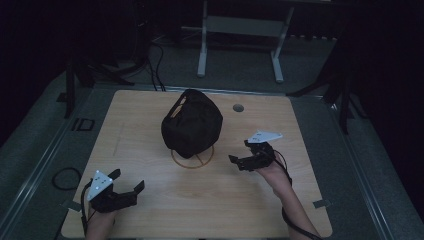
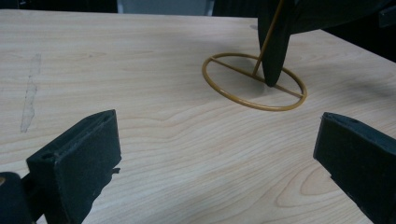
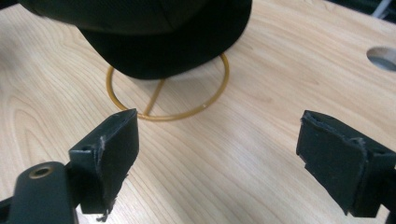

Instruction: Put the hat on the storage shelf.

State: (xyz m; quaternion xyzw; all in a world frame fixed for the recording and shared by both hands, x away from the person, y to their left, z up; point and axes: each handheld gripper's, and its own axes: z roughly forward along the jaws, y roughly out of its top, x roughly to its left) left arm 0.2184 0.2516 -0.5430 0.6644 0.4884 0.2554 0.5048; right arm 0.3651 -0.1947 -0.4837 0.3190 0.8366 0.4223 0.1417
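A black cap (image 1: 192, 122) hangs on a gold wire stand (image 1: 192, 161) in the middle of the wooden table (image 1: 150, 200). My left gripper (image 1: 127, 181) rests open near the front left of the table, well short of the stand. In the left gripper view its jaws are wide apart and the stand's ring base (image 2: 254, 81) lies ahead with the cap's brim (image 2: 275, 42) dipping into it. My right gripper (image 1: 240, 151) is open just right of the stand. In the right gripper view the cap (image 3: 154, 32) overhangs the gold ring (image 3: 168, 93) close ahead.
A round cable hole (image 1: 238, 107) sits in the table's back right. Beyond the table stands a white frame (image 1: 240, 30) on grey floor, with cables (image 1: 155, 65) trailing. A cable loop (image 1: 65, 177) lies on the floor at left.
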